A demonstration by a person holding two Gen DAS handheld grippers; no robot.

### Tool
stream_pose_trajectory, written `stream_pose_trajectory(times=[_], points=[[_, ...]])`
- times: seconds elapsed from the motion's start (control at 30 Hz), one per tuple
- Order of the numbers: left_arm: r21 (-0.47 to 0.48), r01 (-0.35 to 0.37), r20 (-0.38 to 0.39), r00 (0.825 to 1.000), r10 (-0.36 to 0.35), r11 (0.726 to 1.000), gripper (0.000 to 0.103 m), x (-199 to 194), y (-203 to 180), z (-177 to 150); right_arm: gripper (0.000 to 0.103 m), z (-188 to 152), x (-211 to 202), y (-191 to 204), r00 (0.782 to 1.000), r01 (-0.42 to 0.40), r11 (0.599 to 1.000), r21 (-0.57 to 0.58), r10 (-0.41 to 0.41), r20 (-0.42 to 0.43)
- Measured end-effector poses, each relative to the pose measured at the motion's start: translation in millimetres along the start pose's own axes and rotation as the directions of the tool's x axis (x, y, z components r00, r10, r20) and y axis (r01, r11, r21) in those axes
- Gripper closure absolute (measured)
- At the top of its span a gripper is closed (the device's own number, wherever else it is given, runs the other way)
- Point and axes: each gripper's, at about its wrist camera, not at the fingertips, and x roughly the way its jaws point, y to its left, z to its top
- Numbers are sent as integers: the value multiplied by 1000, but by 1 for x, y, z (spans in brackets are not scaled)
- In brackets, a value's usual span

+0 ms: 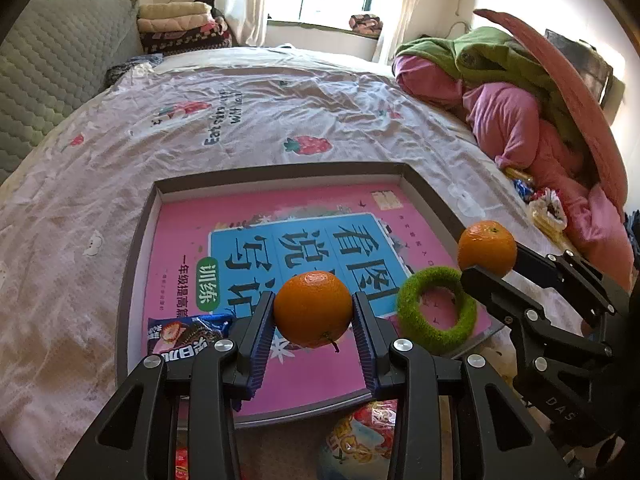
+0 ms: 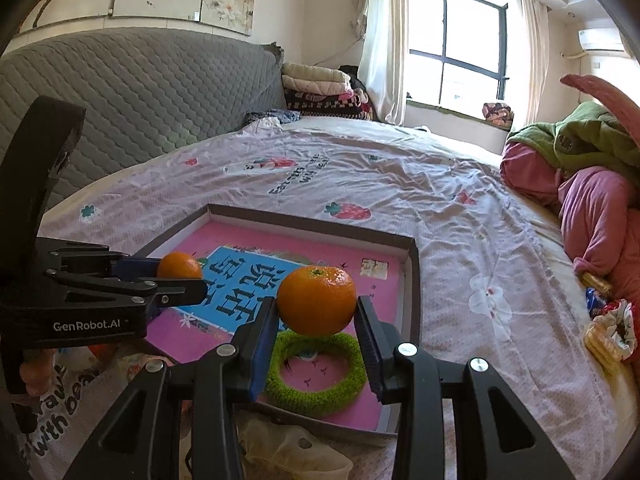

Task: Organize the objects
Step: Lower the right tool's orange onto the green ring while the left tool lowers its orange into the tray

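Two oranges, one per gripper, both held over a shallow grey-rimmed tray (image 1: pixel 136 240) on the bed (image 1: pixel 280 112). Left gripper (image 1: pixel 313 312) fingers (image 1: pixel 262 320) clamped on the first orange (image 1: pixel 313 309) by its sides, above the tray's near half. Right gripper (image 2: pixel 316 312) fingers (image 2: pixel 370 336) clamped on the second orange (image 2: pixel 316 300), above the tray's near right corner, directly over a green fuzzy ring (image 2: pixel 316 376) lying flat inside the tray. Pink book (image 1: pixel 320 240) with blue title panel covers the tray floor; blue snack packet (image 1: pixel 188 330) at the tray's near left corner, partly behind the left fingers. Bed sheet pale with strawberry print, wrinkled. Grey quilted headboard (image 2: pixel 132 92) along the far left edge, folded blankets (image 2: pixel 320 88) at the far corner, window (image 2: pixel 456 40) behind, pink and green bedding heap (image 1: pixel 520 100) on the right edge. Packets at the bed's near edge cut off, unreadable.
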Motion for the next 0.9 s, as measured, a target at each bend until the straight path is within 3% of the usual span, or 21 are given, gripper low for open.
stream_pose_trajectory(times=[0.9], points=[[21,2,-79,997,-1,1000,64,21,-6,-11,64,-16,31,-7,983,-12,999,33,18,-184]])
